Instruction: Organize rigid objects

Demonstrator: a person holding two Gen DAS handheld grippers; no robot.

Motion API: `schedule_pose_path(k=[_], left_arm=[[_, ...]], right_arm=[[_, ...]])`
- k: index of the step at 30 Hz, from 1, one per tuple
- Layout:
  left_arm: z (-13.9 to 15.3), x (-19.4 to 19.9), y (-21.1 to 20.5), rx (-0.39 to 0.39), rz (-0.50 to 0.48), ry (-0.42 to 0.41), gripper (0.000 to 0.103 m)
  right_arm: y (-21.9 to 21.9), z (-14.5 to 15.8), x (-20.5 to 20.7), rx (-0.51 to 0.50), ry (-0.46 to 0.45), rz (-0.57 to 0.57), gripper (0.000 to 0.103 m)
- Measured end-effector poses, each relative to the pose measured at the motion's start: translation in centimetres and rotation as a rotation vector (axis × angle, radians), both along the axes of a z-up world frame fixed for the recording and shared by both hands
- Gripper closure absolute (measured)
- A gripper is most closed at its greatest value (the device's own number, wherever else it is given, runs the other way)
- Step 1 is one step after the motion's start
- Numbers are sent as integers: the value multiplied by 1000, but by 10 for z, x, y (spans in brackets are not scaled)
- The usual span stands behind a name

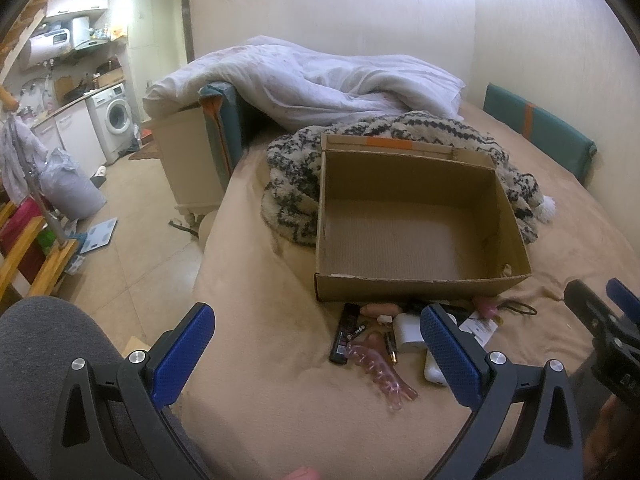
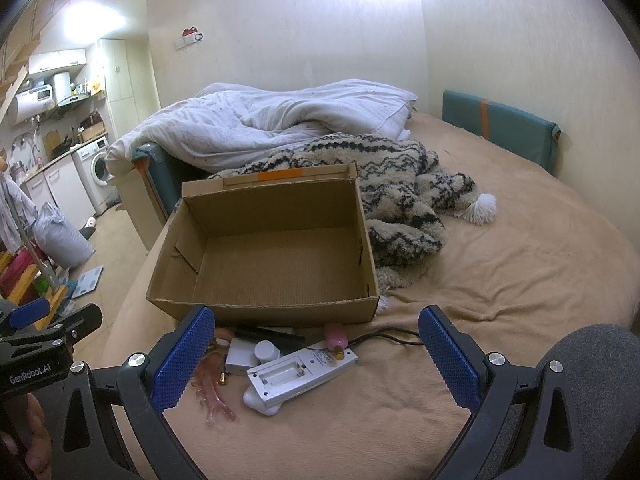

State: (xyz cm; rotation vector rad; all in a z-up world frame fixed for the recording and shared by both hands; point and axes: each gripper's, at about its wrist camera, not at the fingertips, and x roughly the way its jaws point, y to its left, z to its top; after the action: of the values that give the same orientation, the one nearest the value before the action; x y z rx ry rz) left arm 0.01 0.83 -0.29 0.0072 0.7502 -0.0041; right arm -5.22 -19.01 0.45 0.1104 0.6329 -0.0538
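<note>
An open, empty cardboard box (image 1: 420,284) (image 2: 264,310) sits on the tan bed. In front of it lies a cluster of small rigid items: a clear pink hair claw (image 1: 380,372) (image 2: 214,396), a black cosmetics palette (image 1: 347,332), a white device with an open battery bay (image 2: 300,372), a white charger block (image 1: 408,332) (image 2: 240,356), a small white bottle (image 2: 267,351) and a pink bottle (image 2: 335,336). My left gripper (image 1: 316,356) is open and empty just before the items. My right gripper (image 2: 316,360) is open and empty, with the items between its fingers.
A patterned fuzzy blanket (image 2: 400,200) and a white duvet (image 2: 280,120) lie behind the box. A black cable (image 2: 392,336) trails right of the items. The bed edge drops to the floor on the left (image 1: 132,240). A teal cushion (image 2: 500,132) lines the right wall.
</note>
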Motion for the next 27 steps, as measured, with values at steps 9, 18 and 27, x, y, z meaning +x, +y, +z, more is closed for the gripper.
schedule_pose_path(k=[9,18,27], left_arm=[[-5,5,-1,-12,-22,56,1],[-24,54,16,-3,64,263,1],[-72,113,21,-67,66,520,19]], right_arm=[[-5,-1,11,24,69,29,0],[-21,-30,52,176,271,40,0],[-31,-80,88,443,531,24,0]])
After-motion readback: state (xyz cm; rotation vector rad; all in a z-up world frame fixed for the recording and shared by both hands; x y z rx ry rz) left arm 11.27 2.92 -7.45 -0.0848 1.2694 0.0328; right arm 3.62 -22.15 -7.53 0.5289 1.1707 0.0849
